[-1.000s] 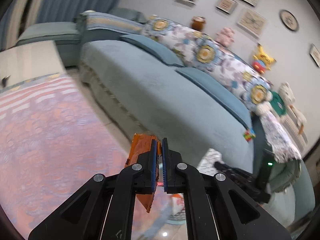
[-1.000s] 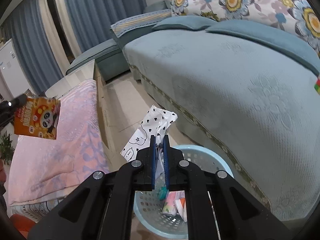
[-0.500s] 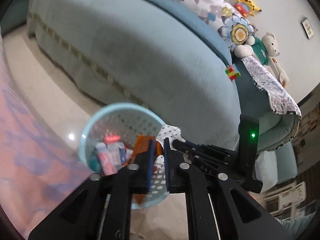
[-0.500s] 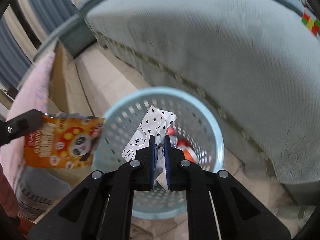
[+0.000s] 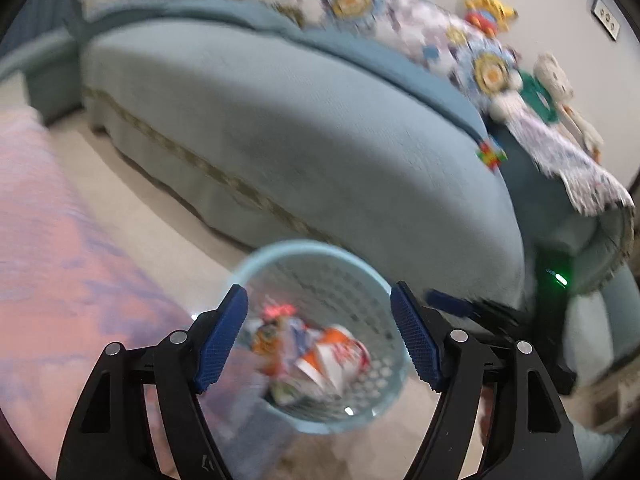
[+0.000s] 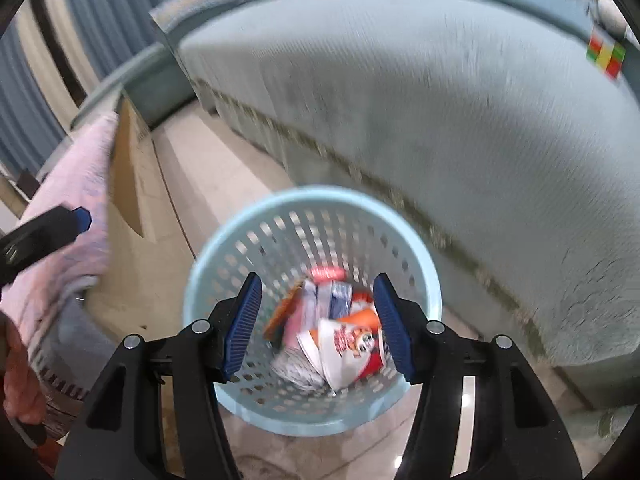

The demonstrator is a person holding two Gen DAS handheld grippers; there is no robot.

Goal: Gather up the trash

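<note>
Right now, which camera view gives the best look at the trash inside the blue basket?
The right wrist view: it looks almost straight down into the basket, so the wrappers show between the opening, empty right claw. The left wrist view sees the basket more obliquely and blurrier, its contents smeared.

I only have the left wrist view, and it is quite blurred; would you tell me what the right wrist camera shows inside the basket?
Observer: The basket sits straight below the right claw; an orange-and-white snack bag lies on top of the trash.
Operator: Is anything caught between its pads?
Observer: No, its jaws are opening and hold nothing.
Operator: Does my claw show from there?
Observer: Yes, one blue-tipped finger of the left claw pokes in at the left edge, over the pink cloth.
</note>
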